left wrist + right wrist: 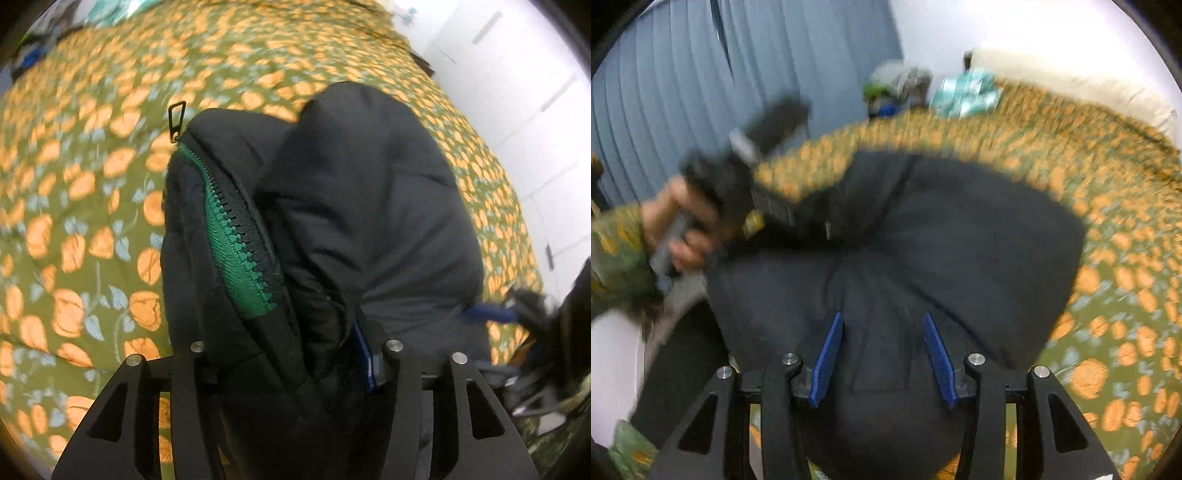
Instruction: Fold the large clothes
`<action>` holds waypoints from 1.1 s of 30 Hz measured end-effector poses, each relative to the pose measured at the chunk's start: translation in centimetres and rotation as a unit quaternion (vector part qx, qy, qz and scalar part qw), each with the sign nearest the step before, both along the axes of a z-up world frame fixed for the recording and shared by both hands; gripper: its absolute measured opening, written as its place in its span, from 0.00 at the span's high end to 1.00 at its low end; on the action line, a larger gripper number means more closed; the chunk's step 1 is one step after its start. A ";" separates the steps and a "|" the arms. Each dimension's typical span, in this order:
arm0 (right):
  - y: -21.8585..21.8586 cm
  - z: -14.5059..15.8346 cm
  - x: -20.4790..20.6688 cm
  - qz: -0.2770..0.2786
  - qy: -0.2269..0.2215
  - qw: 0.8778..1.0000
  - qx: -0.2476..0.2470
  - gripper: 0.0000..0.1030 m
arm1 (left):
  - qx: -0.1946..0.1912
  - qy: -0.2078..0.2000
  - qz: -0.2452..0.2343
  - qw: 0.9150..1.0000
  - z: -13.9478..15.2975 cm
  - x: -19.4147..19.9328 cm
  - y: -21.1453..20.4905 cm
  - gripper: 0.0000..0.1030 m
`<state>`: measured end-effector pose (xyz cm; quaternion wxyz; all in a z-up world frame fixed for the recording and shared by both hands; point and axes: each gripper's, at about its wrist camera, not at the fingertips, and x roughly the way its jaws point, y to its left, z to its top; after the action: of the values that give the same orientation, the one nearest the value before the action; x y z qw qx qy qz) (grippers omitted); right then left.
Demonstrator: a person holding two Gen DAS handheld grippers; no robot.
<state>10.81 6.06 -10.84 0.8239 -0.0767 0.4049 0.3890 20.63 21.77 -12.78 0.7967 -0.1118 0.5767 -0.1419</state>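
Black padded jacket [369,206], bunched and lifted above the bed. Green-taped zipper [236,236] runs along its left edge, metal pull [176,118] at the top. Fabric gathered into radiating creases, partly blurred.
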 end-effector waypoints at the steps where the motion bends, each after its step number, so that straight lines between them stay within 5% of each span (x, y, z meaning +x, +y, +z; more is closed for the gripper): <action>1: 0.4 -1.1 0.7 -0.007 0.017 1.000 -0.006 0.55 | -0.015 0.006 0.008 1.000 -0.9 0.4 0.6 0.46; 6: 1.1 -3.7 4.1 -0.029 0.067 0.997 -0.018 0.57 | -0.069 0.017 0.045 0.996 -4.8 2.3 2.0 0.40; 9: 0.9 -4.1 5.0 -0.036 0.091 0.995 -0.016 0.57 | -0.063 0.014 0.046 0.997 -5.0 2.6 1.4 0.40; 13: 0.6 -1.2 6.1 -0.029 0.122 0.992 -0.017 0.56 | -0.050 0.006 0.035 0.998 -4.1 2.0 1.2 0.40; 19: 2.7 4.2 12.7 -0.053 0.059 0.997 0.001 0.54 | -0.071 -0.004 0.040 0.997 -4.4 1.2 2.1 0.39; 27: 8.3 -4.4 18.1 -0.053 0.065 0.994 -0.068 0.54 | -0.064 -0.014 0.041 0.997 -5.0 -0.1 2.6 0.39; 33: 8.3 -6.0 18.8 -0.056 0.076 0.993 -0.069 0.54 | -0.073 -0.012 0.044 0.996 -5.6 0.0 2.5 0.39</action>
<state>29.57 14.32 -16.80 0.8039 -0.0804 0.4962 0.3178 20.64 24.25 -18.37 0.7989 -0.1928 0.5496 -0.1499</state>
